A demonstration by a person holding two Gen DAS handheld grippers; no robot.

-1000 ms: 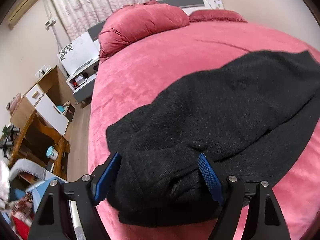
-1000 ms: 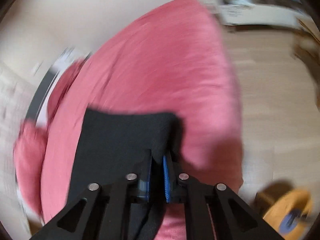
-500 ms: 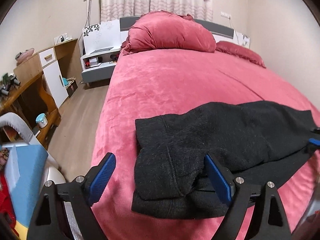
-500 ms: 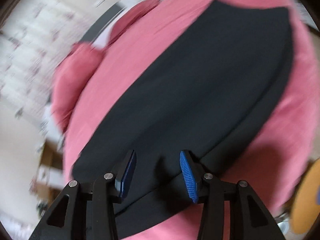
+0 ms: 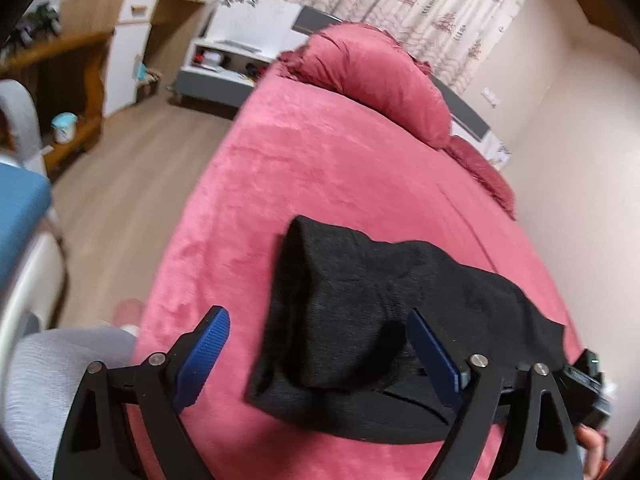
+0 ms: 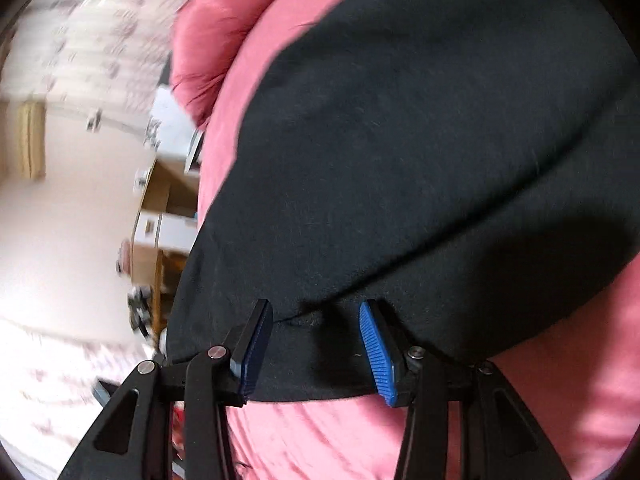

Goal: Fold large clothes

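Observation:
A black garment (image 5: 384, 312) lies folded over itself on the pink bed (image 5: 320, 176), near its front edge. My left gripper (image 5: 316, 344) is open and empty, its blue pads either side of the garment's near left end, just above it. In the right wrist view the same black garment (image 6: 420, 140) fills most of the frame. My right gripper (image 6: 316, 320) is open and empty over the garment's near edge, where an upper layer overlaps a lower one.
A pink pillow (image 5: 376, 76) and headboard stand at the far end of the bed. A white nightstand (image 5: 228, 64), a wooden desk (image 5: 60, 64) and bare wood floor (image 5: 132, 168) are to the left. A blue and grey chair (image 5: 20, 208) is at the near left.
The right gripper was shut on the garment's corner a second ago; it has let go and now hovers open over the edge. The left gripper stayed open and has swung left.

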